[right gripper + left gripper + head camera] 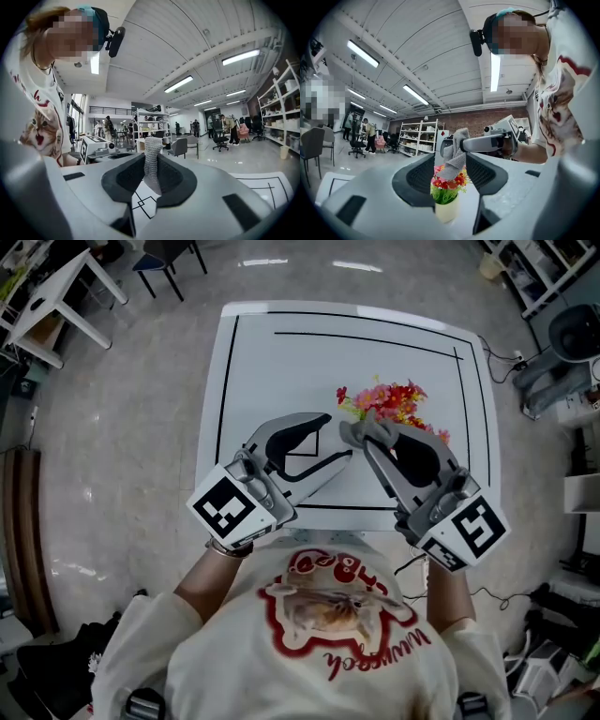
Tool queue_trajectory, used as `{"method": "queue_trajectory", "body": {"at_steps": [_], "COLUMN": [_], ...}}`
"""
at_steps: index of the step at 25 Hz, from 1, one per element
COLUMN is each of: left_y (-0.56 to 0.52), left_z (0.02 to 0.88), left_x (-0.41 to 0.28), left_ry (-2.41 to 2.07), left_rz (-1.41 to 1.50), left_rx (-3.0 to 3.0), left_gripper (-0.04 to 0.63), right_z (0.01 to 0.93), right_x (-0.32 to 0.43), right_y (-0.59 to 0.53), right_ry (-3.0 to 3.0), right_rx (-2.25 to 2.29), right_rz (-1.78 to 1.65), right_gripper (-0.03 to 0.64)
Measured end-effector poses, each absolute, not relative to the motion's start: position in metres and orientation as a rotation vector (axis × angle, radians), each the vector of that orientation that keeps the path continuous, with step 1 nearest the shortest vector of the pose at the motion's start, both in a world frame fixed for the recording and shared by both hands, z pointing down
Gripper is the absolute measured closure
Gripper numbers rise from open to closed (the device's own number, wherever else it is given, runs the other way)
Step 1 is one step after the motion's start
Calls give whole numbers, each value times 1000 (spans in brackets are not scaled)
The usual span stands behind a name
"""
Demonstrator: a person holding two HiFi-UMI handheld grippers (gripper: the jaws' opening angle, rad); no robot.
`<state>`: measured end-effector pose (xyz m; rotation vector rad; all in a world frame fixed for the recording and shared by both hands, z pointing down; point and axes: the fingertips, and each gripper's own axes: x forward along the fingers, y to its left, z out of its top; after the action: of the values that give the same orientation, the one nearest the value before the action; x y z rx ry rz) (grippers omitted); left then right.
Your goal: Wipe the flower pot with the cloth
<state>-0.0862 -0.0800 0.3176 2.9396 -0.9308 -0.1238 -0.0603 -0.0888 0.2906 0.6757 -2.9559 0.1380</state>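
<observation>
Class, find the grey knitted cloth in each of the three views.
Head view: grey knitted cloth at the right gripper tips, centre, beside red flowers.
Left gripper view: cloth centre, hanging over the flowers.
Right gripper view: cloth centre, upright between the jaws.
Shared landmark: white table with black lines.

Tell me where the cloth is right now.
In the head view the grey cloth sits right of centre, pinched in the right gripper, just on the person's side of the flower pot above the white table.
</observation>
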Motion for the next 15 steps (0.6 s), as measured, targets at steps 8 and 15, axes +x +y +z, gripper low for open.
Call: {"method": "queue_trajectory", "body": {"at_steps": [8,15], "left_y": [-91,-108], "left_z": [300,287], "left_x": [-51,-28], "left_ry": [-937,-1069], "left_rz": [68,116], "left_rx": [3122,3179], "left_gripper": [365,365], "right_z": [266,260], "right_x": [-50,-37], "right_y": [-93,-105], "right_ry": [-2938,-2924], "right_rx": [514,439], "right_rz": [71,46], "right_gripper": [554,554]}}
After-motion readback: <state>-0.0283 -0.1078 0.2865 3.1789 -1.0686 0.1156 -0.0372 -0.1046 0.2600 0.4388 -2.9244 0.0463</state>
